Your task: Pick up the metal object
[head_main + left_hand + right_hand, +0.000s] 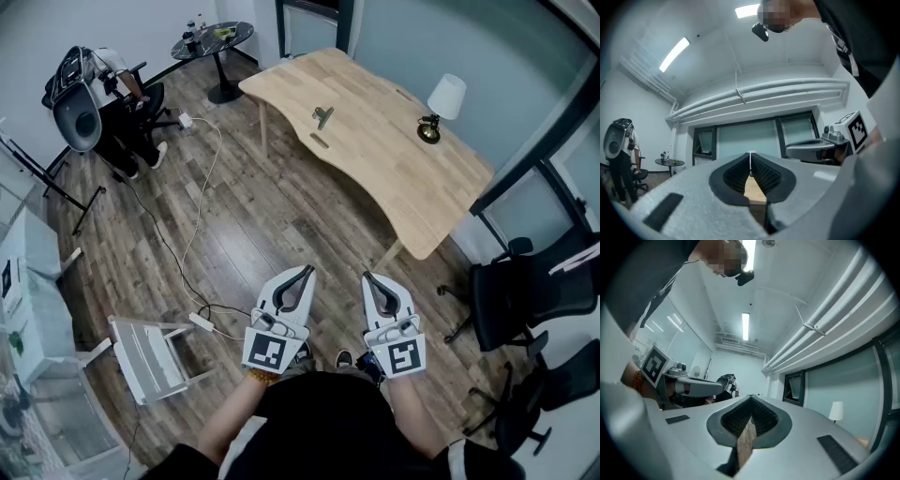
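Two grippers, our left gripper and right gripper, hang over the floor well short of the desk, each with jaws closed on nothing. The metal object lies on the desk, near the edge facing us.

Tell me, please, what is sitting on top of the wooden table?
The wooden table carries a metal object near its middle, a flat oblong shape beside it, and a white-shaded lamp toward its right side. Nothing covers the tabletop; the shape is too small to identify.

Dark metal object (pale wooden table)
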`<move>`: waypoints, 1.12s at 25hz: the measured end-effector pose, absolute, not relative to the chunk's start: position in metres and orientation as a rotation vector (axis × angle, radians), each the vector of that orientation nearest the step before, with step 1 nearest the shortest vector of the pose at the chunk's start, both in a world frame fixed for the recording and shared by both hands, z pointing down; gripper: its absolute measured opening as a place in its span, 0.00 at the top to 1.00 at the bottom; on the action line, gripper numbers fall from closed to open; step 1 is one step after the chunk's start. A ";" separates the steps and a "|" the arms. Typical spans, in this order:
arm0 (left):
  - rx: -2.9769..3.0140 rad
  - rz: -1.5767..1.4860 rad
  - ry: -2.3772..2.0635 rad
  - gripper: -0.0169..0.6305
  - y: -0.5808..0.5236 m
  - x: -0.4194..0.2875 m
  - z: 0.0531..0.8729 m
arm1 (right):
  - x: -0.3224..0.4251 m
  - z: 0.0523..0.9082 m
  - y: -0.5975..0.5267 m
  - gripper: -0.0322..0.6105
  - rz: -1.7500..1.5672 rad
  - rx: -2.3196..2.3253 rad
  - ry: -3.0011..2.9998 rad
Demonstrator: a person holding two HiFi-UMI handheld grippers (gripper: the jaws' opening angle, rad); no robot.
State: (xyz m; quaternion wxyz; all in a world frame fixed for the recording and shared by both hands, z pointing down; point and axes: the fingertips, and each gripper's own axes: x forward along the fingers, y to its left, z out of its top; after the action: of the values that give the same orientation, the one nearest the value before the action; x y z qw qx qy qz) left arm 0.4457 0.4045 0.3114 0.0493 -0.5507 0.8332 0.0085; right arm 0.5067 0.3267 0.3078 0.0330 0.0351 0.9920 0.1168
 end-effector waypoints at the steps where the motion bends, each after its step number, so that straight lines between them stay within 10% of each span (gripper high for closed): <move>1: -1.677 0.022 2.530 0.94 0.408 0.440 0.310 | 0.501 0.308 0.330 0.95 0.363 0.105 3.050; 28: -1.653 -0.054 2.579 0.94 0.330 0.271 0.320 | 0.324 0.325 0.234 0.95 0.339 0.136 3.060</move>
State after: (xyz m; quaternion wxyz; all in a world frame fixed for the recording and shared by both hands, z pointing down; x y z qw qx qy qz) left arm 0.2708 0.3299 0.3201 0.0391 -0.5390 0.8412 -0.0176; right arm 0.3244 0.2341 0.3254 0.0298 0.0443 0.9925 0.1100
